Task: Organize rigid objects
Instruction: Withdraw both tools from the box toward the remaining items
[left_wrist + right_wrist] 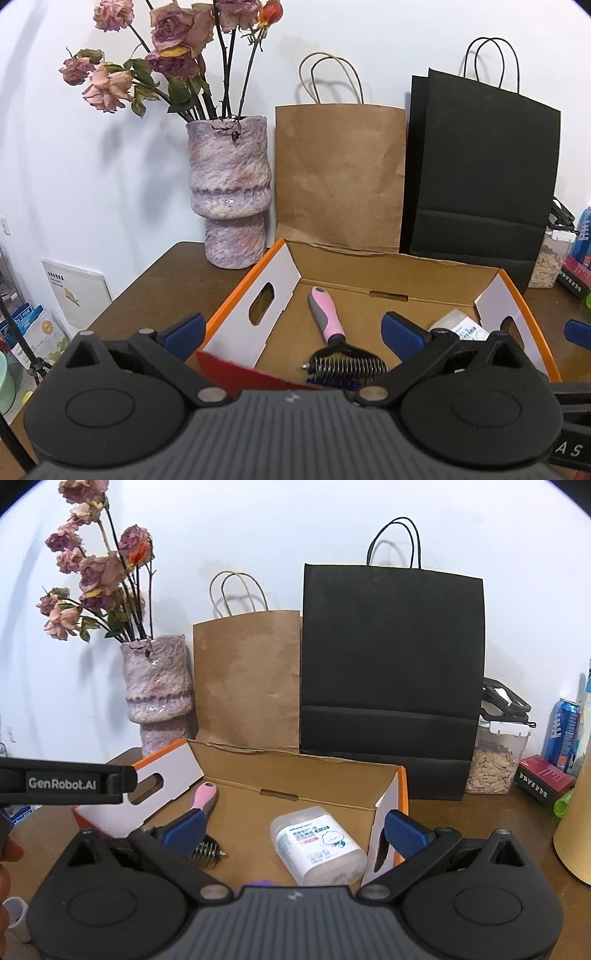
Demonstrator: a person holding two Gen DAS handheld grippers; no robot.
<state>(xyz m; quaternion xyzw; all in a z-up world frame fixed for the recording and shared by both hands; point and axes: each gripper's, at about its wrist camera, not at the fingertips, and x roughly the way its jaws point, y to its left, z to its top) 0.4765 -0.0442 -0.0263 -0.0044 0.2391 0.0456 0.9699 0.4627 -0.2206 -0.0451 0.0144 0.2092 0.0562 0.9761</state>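
An open cardboard box (391,275) with orange edges stands on the brown table; it also shows in the right wrist view (295,771). Inside lie a pink-handled pet comb (327,321) with metal teeth and a clear plastic pack with a white label (317,843). The comb's handle (203,794) shows in the right wrist view too. My left gripper (293,330) is open and empty above the box's near left side. My right gripper (293,829) is open and empty above the box's near right side. A red flat item (240,373) shows just under the left gripper.
A mottled pink vase (232,192) with dried roses, a brown paper bag (338,173) and a black paper bag (480,177) stand behind the box against the wall. At the right are a clear container of chips (495,757), a dark red box (543,779), a blue can (561,734) and a cardboard tube (576,834).
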